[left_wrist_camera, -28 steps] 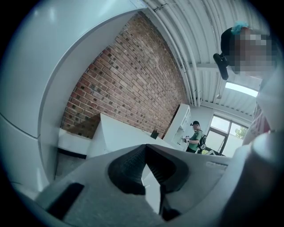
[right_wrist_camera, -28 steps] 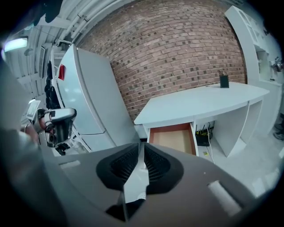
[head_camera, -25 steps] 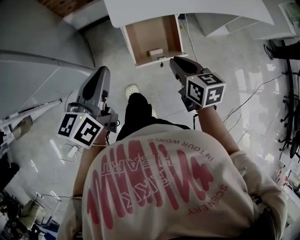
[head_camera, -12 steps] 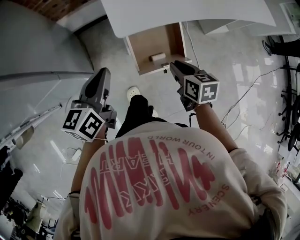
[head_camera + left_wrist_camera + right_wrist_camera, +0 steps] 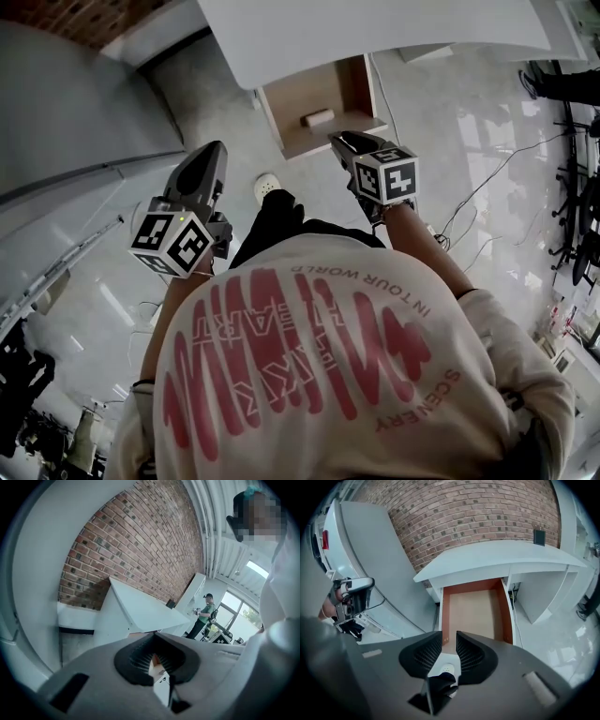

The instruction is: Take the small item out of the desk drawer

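Small item (image 5: 317, 118): pale, short, lying on its side on the drawer (image 5: 309, 92) floor near the front edge. Nothing is touching it. The drawer is pulled out from under the white desk (image 5: 375, 28), wood-coloured inside.

Right gripper (image 5: 336, 139): in the head view it's at the drawer's front edge, near the small item but apart from it, pointing steeply down. Its jaws stand apart and have just been opening, with nothing between them. In the right gripper view the gap lines up with the drawer front, and the bare drawer (image 5: 473, 611) floor shows above it. The small item can't be seen there, because the jaw bodies cover the front part.

Left gripper (image 5: 214, 148): well off to the left of the drawer, over the floor (image 5: 450, 103), beside the person's leg. In the left gripper view the jaw tips are pressed together and hold nothing. A sliver of wood colour shows through the hollow under the tips.

Around: brick wall (image 5: 464, 517) behind the desk, 1 white shoe (image 5: 266, 186) on the floor between the 2 grippers, and another person (image 5: 205, 613) in a green top far back.
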A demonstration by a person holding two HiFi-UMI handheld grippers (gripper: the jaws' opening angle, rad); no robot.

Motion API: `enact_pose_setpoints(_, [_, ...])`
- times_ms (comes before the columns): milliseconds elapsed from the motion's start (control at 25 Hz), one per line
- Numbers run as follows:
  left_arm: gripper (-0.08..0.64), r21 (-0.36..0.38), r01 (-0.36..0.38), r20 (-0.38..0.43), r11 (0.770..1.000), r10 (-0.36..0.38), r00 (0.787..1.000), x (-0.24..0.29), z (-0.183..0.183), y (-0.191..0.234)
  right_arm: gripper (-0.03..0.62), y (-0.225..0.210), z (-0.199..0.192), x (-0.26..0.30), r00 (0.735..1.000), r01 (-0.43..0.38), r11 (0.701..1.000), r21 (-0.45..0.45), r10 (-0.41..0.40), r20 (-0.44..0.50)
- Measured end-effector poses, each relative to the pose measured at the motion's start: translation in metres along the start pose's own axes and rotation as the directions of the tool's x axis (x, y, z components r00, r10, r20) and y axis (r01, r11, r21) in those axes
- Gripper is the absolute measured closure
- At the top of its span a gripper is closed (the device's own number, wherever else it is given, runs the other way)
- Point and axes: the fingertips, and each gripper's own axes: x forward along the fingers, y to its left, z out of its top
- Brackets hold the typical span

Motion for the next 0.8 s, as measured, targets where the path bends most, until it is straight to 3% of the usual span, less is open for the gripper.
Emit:
enact_pose_setpoints(360, [0.557, -0.021, 0.023, -0.042, 1.0, -0.024, 0.999, 0.008, -0.022, 0.019, 0.471, -0.003, -0.017, 0.037, 0.991, 0.013, 0.997, -0.081, -0.024, -0.13])
enact_pose_setpoints(600, [0.557, -0.057, -0.029, -0.04, 0.998, 0.027, 0.999, 0.002, -0.028, 0.031, 0.466, -0.01, -0.019, 0.062, 0.978, 0.0, 0.99, -0.144, -0.029, -0.205])
enact_pose_setpoints(800, [0.557, -0.079, -0.095, -0.001, 0.992, 0.095, 0.995, 0.002, -0.024, 0.036, 0.466, -0.025, -0.023, 0.078, 0.958, -0.034, 0.993, -0.115, 0.0, -0.288])
